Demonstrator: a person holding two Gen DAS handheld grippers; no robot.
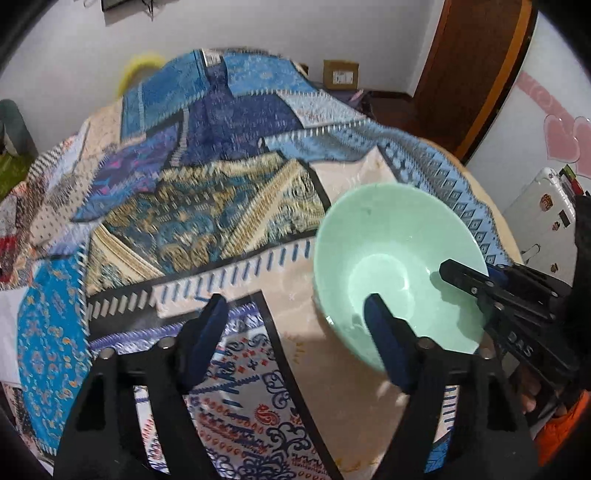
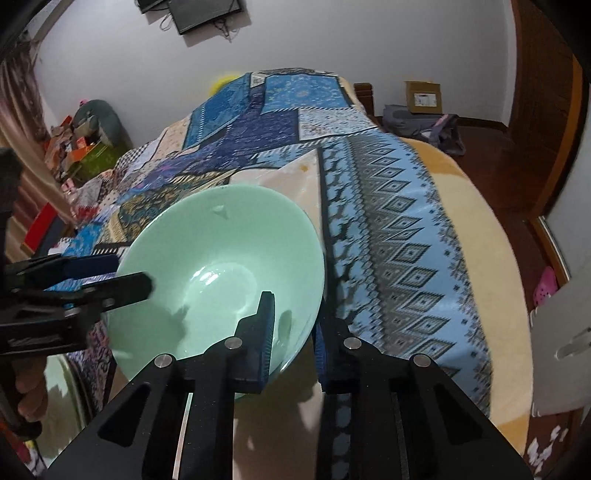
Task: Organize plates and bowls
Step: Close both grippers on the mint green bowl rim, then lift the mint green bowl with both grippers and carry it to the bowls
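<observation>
White letters "DAS" stood on the black body of the right gripper (image 1: 466, 281); the box (image 1: 340, 75) label was too small to read.

Setting: bedroom in a private home.
- Bed (image 2: 476, 229), large, filling most of both views; covered with a patchwork quilt (image 1: 207, 177) in blue, gold and cream prints over a yellow blanket (image 2: 480, 206).
- White plastered walls; dark flat screen (image 2: 205, 13) mounted high on the wall, with cables hanging below it.
- Dark wooden floor (image 2: 491, 155) and wooden door frame (image 1: 491, 77).
- Cardboard box (image 2: 423, 96) and a heap of bags on the floor by the wall.
- Curtain (image 2: 22, 122) at the left, with cluttered boxes beside it.
- Pink heart stickers (image 1: 565, 140) on a pale surface.
</observation>
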